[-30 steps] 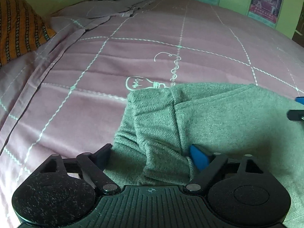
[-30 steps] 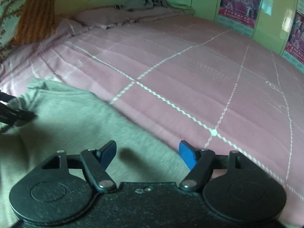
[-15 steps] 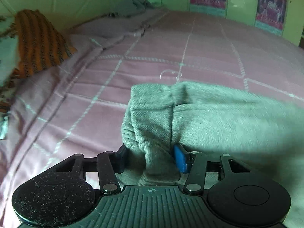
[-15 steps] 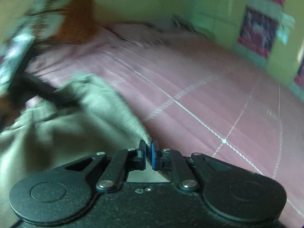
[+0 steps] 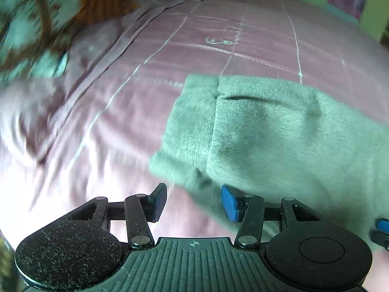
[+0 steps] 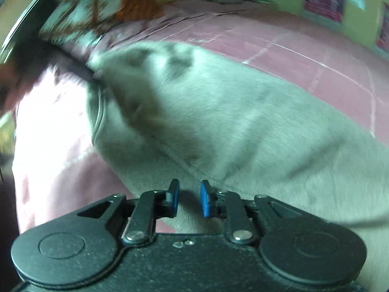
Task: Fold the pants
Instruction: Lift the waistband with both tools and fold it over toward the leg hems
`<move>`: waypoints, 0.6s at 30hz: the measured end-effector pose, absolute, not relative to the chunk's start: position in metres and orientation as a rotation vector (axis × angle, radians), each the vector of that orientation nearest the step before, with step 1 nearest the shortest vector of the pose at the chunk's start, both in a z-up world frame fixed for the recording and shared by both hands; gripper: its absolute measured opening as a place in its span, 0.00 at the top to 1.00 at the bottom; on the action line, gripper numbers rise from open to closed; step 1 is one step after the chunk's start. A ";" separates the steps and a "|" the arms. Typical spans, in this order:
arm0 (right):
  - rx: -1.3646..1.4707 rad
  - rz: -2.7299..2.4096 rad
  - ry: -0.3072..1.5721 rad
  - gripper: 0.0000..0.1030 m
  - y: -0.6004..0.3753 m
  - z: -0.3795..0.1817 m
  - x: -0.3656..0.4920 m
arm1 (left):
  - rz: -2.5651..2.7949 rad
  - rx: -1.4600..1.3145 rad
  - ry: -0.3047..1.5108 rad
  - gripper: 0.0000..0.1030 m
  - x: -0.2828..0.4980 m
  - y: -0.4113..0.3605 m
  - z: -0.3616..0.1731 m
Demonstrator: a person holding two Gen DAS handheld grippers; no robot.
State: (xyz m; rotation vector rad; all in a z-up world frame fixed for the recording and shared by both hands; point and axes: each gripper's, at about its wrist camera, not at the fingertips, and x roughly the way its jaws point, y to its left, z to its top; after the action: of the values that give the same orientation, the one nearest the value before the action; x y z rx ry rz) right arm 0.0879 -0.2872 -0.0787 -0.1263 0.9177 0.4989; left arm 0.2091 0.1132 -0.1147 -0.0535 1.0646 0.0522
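The grey fleece pants (image 5: 279, 131) lie on the pink quilted bed (image 5: 218, 56), filling each frame's centre and right. The left gripper (image 5: 194, 204) has its fingers half spread and clear of the cloth; the right gripper (image 6: 189, 200), narrow-gapped, is opening and holds nothing. Best to release fully, then smooth the fold flat.

Bed and what lies on it

A bed (image 5: 255, 48) covered by a pink sheet with pale grid lines. Grey-green pants (image 5: 279, 131) lie folded on it. An orange patterned pillow (image 5: 97, 2) rests at the far edge, blurred
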 end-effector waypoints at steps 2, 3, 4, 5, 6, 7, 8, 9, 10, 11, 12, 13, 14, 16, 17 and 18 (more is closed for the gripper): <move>-0.033 0.465 0.918 0.73 -0.303 -0.071 0.084 | 0.043 -0.170 1.055 0.42 0.194 0.123 -0.108; 0.004 0.441 0.926 0.71 -0.314 -0.070 0.083 | 0.032 -0.228 1.042 0.39 0.189 0.126 -0.103; 0.036 0.415 0.939 0.70 -0.324 -0.070 0.084 | 0.024 -0.266 1.030 0.36 0.186 0.125 -0.102; 0.064 0.389 0.953 0.70 -0.329 -0.072 0.087 | 0.010 -0.308 1.026 0.35 0.185 0.124 -0.101; 0.096 0.363 0.966 0.70 -0.334 -0.075 0.090 | -0.008 -0.345 1.032 0.35 0.187 0.120 -0.104; 0.130 0.341 0.975 0.70 -0.340 -0.076 0.091 | -0.026 -0.390 1.040 0.35 0.188 0.112 -0.109; 0.168 0.320 0.984 0.70 -0.348 -0.077 0.095 | -0.033 -0.430 1.047 0.35 0.188 0.108 -0.112; 0.194 0.303 0.990 0.69 -0.353 -0.079 0.090 | -0.036 -0.480 1.054 0.35 0.190 0.107 -0.117; 0.222 0.285 0.998 0.69 -0.358 -0.080 0.092 | -0.038 -0.523 1.064 0.35 0.190 0.103 -0.124; 0.246 0.274 1.001 0.69 -0.362 -0.080 0.087 | -0.038 -0.566 1.073 0.38 0.194 0.103 -0.131; 0.276 0.263 1.005 0.69 -0.365 -0.082 0.086 | -0.034 -0.608 1.083 0.42 0.196 0.102 -0.138; 0.301 0.252 1.011 0.68 -0.367 -0.083 0.088 | -0.032 -0.635 1.094 0.49 0.197 0.098 -0.145; 0.325 0.246 1.016 0.68 -0.369 -0.084 0.090 | -0.030 -0.668 1.107 0.49 0.199 0.097 -0.151; 0.358 0.234 1.027 0.67 -0.374 -0.084 0.087 | -0.010 -0.717 1.097 0.50 0.198 0.094 -0.159; 0.375 0.232 1.034 0.66 -0.374 -0.087 0.089 | -0.016 -0.733 1.079 0.61 0.199 0.093 -0.160; 0.393 0.231 1.041 0.66 -0.374 -0.090 0.090 | -0.013 -0.742 1.068 0.68 0.201 0.093 -0.161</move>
State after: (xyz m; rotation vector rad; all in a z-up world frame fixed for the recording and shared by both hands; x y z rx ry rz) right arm 0.0905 -0.3738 -0.0897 0.3928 1.0409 0.2307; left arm 0.2011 0.0927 -0.1607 -0.7422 1.0685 -0.0127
